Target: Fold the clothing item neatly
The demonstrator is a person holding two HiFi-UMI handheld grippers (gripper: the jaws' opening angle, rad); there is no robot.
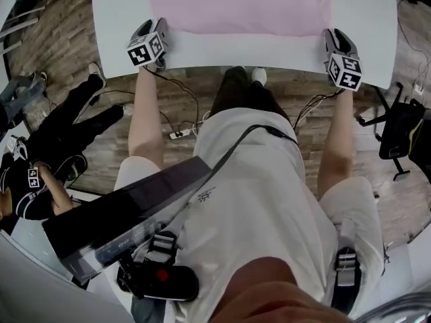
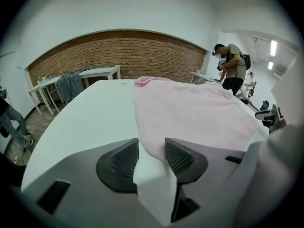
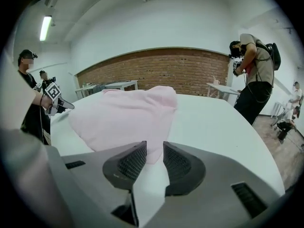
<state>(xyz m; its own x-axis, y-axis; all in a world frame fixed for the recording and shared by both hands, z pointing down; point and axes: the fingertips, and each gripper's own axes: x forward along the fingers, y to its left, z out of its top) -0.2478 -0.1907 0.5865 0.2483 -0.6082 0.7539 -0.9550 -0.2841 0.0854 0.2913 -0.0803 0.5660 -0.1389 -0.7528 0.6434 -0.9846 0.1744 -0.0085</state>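
Note:
A pink garment (image 1: 236,5) lies spread flat on the white table (image 1: 121,5), its near edge towards me. My left gripper (image 1: 153,27) stands at its near left corner and my right gripper (image 1: 335,38) at its near right corner, both by the table's front edge. In the left gripper view the garment (image 2: 190,108) ends in a corner that reaches between the jaws of the left gripper (image 2: 151,144), which stand apart without pressing it. In the right gripper view the right gripper (image 3: 154,146) is open too, with the garment (image 3: 123,113) ending at its tips.
The table's front edge runs just below both grippers. Cables (image 1: 178,123) lie on the wooden floor underneath. A person in black (image 1: 60,133) sits at the left. Further people (image 2: 231,65) (image 3: 254,75) stand beyond the table, with other tables (image 2: 95,72) before a brick wall.

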